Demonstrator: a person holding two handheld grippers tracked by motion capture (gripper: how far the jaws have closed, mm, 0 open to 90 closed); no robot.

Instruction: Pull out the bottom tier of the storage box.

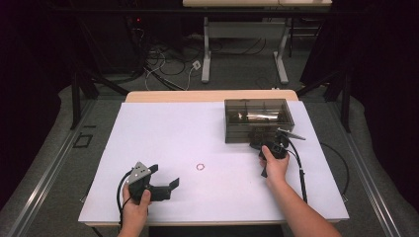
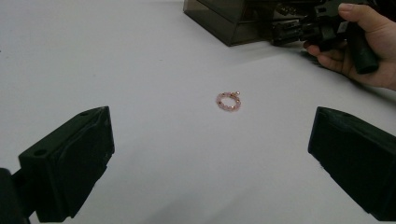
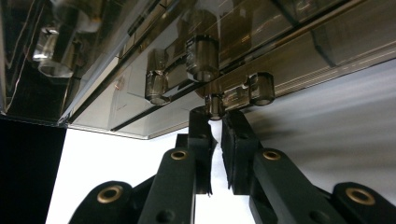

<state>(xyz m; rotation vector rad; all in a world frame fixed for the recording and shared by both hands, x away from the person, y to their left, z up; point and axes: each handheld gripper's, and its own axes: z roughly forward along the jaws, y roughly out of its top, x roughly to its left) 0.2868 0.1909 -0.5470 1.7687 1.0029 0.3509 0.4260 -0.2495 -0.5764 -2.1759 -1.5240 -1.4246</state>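
left gripper (image 1: 167,180): one, near-left of table, held low, pointing right; jaws spread wide, nothing between them
bracelet (image 2: 228,101): one, pink beads, flat on the sheet mid-table, ahead of the left jaws, apart from both grippers
box (image 1: 258,120): one, smoky clear plastic, far right on the sheet
right gripper (image 3: 215,116): one, at the box's near face; jaws nearly together, pinching a small knob (image 3: 215,105) on the box front
surface: white sheet (image 1: 163,128) over a wooden table
room: grey floor, cables, dark curtains

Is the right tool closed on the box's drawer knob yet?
Shut on it: the right tool's jaws pinch the small knob at the smoky box's front.
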